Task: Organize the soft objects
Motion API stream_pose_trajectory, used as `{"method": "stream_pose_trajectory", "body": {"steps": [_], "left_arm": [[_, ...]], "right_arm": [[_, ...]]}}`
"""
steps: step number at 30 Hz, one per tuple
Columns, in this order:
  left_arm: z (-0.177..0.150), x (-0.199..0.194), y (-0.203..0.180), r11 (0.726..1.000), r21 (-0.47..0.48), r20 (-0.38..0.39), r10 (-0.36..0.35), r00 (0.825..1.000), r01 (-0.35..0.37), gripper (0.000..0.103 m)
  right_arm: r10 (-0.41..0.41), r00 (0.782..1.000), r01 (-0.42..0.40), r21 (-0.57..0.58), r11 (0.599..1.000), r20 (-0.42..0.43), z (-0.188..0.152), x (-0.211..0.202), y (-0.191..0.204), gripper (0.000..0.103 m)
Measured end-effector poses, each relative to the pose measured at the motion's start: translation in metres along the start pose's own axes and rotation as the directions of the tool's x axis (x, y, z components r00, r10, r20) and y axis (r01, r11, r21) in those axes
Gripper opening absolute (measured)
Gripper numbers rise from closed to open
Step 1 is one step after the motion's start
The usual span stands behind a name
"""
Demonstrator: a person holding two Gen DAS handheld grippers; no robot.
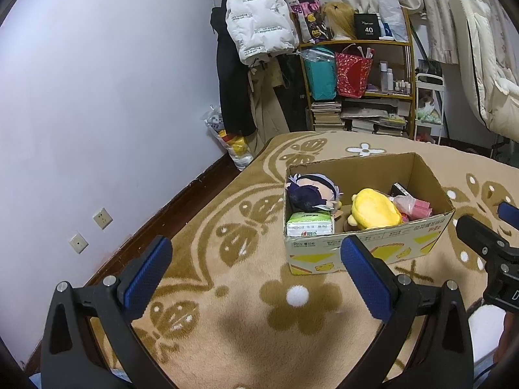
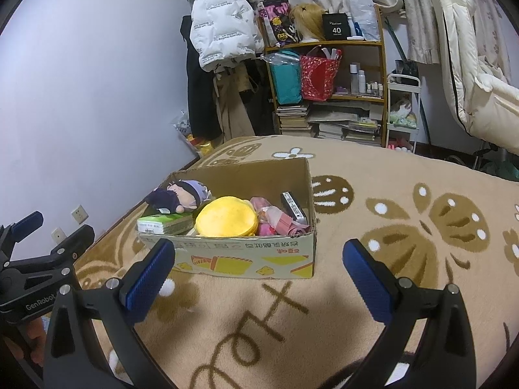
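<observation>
1. Right now your left gripper (image 1: 256, 261) hangs released above the patterned blanket (image 1: 227, 308), its blue pads wide apart and nothing between them.
2. Your right gripper (image 2: 259, 264) is likewise spread and grasping nothing, hovering over the same blanket just in front of the cardboard box (image 2: 246, 259).
3. You can see the box sitting on the blanket, open at the top, with yellow printing on its near wall.
4. Inside, the yellow plush (image 2: 227, 217) lies near the middle, against the near wall.
5. You have the dark-haired plush doll (image 2: 183, 194) in the far left corner, resting above the green tissue pack (image 2: 165, 222), which lies along the near left side.
6. Pink soft items (image 2: 279, 220) fill the right part of the box, with a small dark box (image 2: 293, 209) leaning against the right wall.
7. From the left wrist view, your right gripper shows at the right edge, beside the box.
8. Beyond the blanket stands a wooden shelf (image 1: 407, 97) with bags, bottles and stacked books, and a white puffer jacket (image 1: 256, 22) hangs next to it.
</observation>
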State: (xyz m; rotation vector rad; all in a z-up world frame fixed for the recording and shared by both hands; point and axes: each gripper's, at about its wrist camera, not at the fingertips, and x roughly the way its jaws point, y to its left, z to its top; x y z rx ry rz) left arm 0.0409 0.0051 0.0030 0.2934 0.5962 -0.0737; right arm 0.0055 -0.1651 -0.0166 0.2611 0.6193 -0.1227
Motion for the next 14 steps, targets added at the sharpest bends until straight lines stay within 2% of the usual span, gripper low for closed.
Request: {"method": "stream_pose_trajectory", "body": {"steps": [14], "left_arm": [[-0.0002, -0.0001, -0.0010, 1.000, -0.002, -0.002, -0.001, 1.000, 0.001, 0.103]], "right_arm": [[-0.001, 1.000, 0.001, 0.002, 1.000, -0.002, -0.0009, 0.0002, 0.0001, 0.103]]}}
